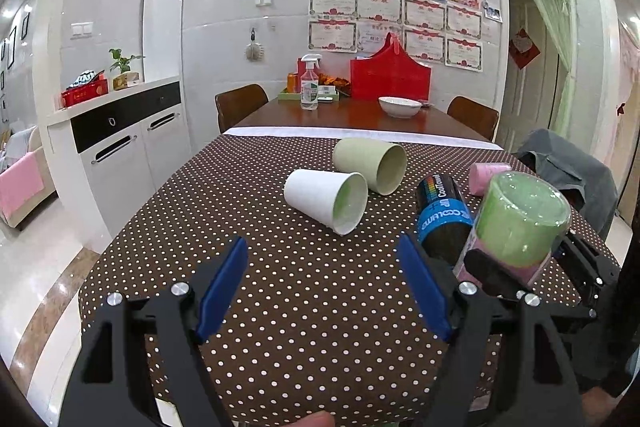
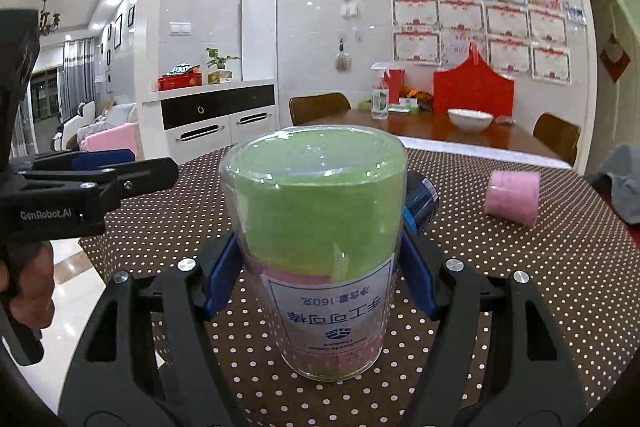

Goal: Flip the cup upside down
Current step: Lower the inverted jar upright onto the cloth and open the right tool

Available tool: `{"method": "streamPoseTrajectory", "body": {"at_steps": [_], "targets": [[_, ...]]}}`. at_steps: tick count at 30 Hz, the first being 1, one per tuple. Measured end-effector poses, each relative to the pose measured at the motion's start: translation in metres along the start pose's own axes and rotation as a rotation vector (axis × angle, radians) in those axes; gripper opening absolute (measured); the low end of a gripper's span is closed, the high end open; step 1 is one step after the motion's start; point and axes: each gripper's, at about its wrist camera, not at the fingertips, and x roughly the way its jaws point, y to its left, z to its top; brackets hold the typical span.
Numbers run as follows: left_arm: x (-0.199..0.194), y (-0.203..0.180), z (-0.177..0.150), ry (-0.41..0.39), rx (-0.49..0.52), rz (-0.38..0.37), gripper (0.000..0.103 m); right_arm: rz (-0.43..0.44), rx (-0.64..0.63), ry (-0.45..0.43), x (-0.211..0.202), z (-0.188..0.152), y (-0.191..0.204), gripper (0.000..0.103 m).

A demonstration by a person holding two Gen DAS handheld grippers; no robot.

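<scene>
A clear plastic cup (image 2: 316, 207) with green and pink contents stands bottom-up on the dotted tablecloth (image 2: 500, 287), its label upside down. My right gripper (image 2: 318, 239) is shut on its sides. The left wrist view shows this cup (image 1: 520, 219) at the right. My left gripper (image 1: 322, 243) is open over the cloth, with nothing between its fingers. Just beyond it a white cup (image 1: 324, 195) lies on its side, mouth toward me. A pale green cup (image 1: 370, 163) lies on its side behind that.
A black and blue can (image 1: 440, 211) lies just behind the clear cup, and a pink cup (image 1: 486, 177) lies further right. A white bowl (image 1: 400, 105), a spray bottle (image 1: 309, 87) and a red bag (image 1: 390, 75) stand at the table's far end. A grey garment (image 1: 560, 167) hangs at the right.
</scene>
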Motion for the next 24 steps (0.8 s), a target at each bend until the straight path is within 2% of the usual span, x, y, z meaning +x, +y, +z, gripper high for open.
{"method": "streamPoseTrajectory", "body": {"at_steps": [2,4,6,8,13,24], "targets": [[-0.001,-0.002,0.0,-0.003,0.004,-0.002,0.077,-0.005,0.0,-0.002,-0.001,0.0,0.001,0.071],[-0.003,-0.002,-0.001,-0.005,0.004,-0.004,0.077,-0.006,0.001,-0.003,-0.003,0.0,0.001,0.079],[-0.004,-0.003,-0.001,-0.006,0.004,-0.005,0.077,-0.009,0.009,-0.014,-0.006,0.001,0.0,0.091],[-0.004,-0.003,0.0,-0.007,0.004,-0.004,0.077,-0.011,0.012,-0.02,-0.008,0.002,-0.001,0.097],[-0.009,-0.004,0.001,-0.012,0.01,-0.004,0.077,-0.014,0.025,0.004,-0.007,0.007,-0.002,0.097],[-0.026,-0.011,0.007,-0.044,0.023,-0.005,0.077,-0.038,0.055,-0.002,-0.023,0.026,-0.015,0.097]]}}
